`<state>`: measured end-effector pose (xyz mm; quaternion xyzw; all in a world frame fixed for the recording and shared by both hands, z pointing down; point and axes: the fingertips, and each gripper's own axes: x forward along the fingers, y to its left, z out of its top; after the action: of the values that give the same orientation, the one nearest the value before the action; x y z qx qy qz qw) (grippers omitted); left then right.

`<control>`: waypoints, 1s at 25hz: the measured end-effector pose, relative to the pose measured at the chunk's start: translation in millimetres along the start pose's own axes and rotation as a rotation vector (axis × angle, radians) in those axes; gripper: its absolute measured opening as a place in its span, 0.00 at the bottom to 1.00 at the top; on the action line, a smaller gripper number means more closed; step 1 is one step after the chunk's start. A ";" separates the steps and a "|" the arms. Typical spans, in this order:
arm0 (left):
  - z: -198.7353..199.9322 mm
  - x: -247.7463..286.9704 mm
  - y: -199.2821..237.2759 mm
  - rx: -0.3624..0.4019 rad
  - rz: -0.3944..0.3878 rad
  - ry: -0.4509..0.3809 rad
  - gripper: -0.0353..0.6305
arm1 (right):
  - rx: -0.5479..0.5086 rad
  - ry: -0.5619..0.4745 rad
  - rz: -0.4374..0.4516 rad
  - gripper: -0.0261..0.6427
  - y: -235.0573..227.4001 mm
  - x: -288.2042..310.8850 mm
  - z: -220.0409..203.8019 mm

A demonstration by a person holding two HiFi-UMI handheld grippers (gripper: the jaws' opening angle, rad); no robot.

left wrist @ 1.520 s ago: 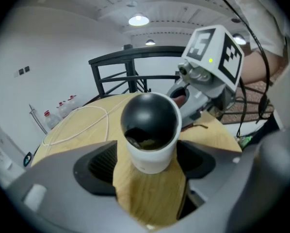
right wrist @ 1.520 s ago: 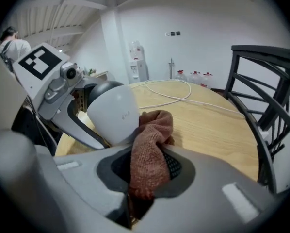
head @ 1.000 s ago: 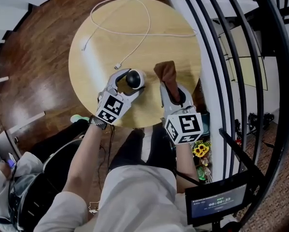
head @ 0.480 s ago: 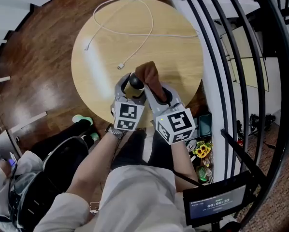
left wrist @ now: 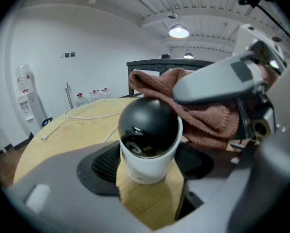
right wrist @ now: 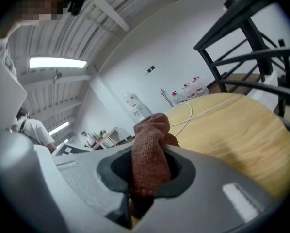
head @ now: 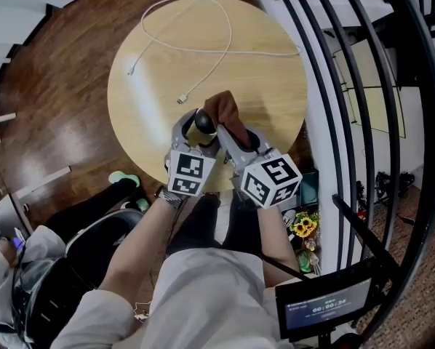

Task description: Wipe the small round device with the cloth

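Rust-brown cloth point(right wrist: 149, 159) was pinched in the right claw point(head: 236, 134), its bunched end lying against the black dome of the small round device point(left wrist: 149, 140). The left claw point(head: 198, 132), jaws wide, gripped that device's white base at the wooden worktop's point(head: 159, 78) near edge.

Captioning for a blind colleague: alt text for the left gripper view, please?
A small round device, black dome on a white base, sits gripped between the pads of the left claw while a brown cloth lies against its upper right. Behind lies a wooden table with a white cable.
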<state>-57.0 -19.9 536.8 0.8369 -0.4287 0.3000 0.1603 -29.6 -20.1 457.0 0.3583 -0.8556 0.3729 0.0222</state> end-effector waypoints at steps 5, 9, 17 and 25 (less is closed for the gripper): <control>-0.2 -1.4 -0.1 0.002 -0.009 0.000 0.60 | 0.154 -0.039 0.009 0.14 -14.4 -1.7 -1.4; -0.3 -3.1 0.7 0.002 -0.013 -0.001 0.60 | 0.059 0.076 -0.080 0.14 -29.6 2.5 -20.6; -14.3 -3.0 -2.4 0.092 -0.032 0.034 0.65 | -0.104 0.287 -0.113 0.14 -50.7 19.0 -48.6; -16.9 -3.8 -6.4 0.141 -0.100 0.051 0.70 | -0.296 0.459 -0.170 0.14 -65.9 29.9 -61.2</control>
<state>-59.7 -4.9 547.2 0.8585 -0.3600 0.3425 0.1265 -24.3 -28.5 551.2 0.3277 -0.8403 0.3119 0.2987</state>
